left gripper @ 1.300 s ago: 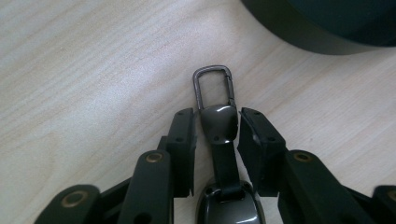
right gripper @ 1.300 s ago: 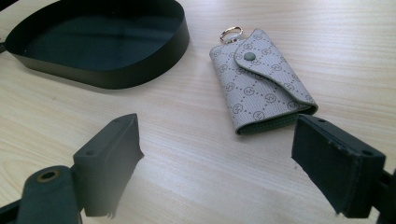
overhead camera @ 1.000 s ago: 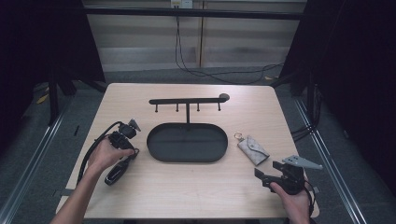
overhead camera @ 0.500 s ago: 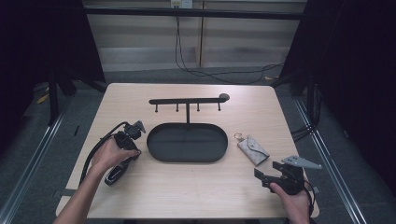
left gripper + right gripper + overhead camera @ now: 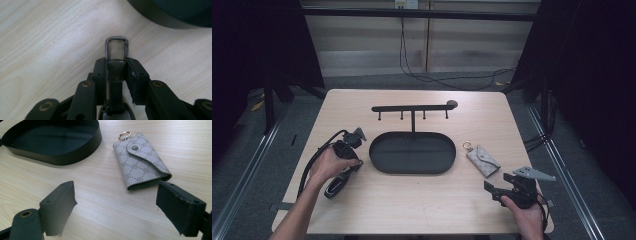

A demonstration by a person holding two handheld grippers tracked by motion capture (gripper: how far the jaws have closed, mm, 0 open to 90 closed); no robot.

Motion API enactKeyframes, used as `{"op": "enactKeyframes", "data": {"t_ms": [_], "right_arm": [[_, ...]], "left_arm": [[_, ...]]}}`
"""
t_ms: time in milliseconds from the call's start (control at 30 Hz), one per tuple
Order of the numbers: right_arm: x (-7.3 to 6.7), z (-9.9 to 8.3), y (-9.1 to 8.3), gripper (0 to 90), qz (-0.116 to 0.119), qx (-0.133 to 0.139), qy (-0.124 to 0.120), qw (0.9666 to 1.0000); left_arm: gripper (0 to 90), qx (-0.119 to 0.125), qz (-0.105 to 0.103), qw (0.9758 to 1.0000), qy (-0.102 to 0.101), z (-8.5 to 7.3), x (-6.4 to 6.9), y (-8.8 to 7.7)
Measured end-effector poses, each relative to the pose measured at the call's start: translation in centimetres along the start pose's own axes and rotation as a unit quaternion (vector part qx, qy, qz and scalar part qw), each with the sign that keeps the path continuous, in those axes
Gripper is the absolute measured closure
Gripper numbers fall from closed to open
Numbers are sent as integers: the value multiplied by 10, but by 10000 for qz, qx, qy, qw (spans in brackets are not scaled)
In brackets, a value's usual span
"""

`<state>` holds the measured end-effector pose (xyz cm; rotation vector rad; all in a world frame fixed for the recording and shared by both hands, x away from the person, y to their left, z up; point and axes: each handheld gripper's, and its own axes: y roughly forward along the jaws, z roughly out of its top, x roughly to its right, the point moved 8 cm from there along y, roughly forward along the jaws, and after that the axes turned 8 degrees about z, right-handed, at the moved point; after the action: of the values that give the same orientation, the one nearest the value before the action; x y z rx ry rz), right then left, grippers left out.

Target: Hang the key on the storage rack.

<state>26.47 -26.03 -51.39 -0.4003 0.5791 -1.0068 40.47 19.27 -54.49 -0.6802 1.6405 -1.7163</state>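
Note:
In the left gripper view my left gripper (image 5: 116,62) is shut on the black strap (image 5: 115,75) of a dark key fob (image 5: 114,113). The strap's metal clasp (image 5: 116,47) sticks out past the fingertips and lies on the wood. In the high view this left gripper (image 5: 351,149) sits in a hand just left of the black oval tray (image 5: 412,171). My right gripper (image 5: 115,200) stands open low over the table, nothing between its pads. A grey patterned key pouch (image 5: 140,162) with a small ring lies just beyond it. From above, the right gripper (image 5: 494,189) is near the front right corner, the pouch (image 5: 482,160) ahead of it.
A black bar rack with small hooks (image 5: 412,107) rises behind the tray. The tray wall (image 5: 62,157) lies to the far left of the right gripper, and the tray edge (image 5: 175,22) is close ahead of the left one. Cables (image 5: 312,165) trail from the left gripper.

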Motion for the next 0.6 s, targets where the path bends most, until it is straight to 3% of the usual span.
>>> {"op": "enactKeyframes", "data": {"t_ms": [100,300,467,600], "right_arm": [[0,0,0,153,11,-3,6,10000],[0,0,0,153,9,-20,30,10000],[0,0,0,153,20,0,19,10000],[0,0,0,153,8,1,18,10000]], "left_arm": [[706,-3,-23,9999,-118,1,-1,0],[706,-14,-35,10000,-45,-1,-2,-1],[706,19,-51,9999,-101,-3,-2,-7],[706,143,-170,9997,-65,-5,-1,-12]]}}
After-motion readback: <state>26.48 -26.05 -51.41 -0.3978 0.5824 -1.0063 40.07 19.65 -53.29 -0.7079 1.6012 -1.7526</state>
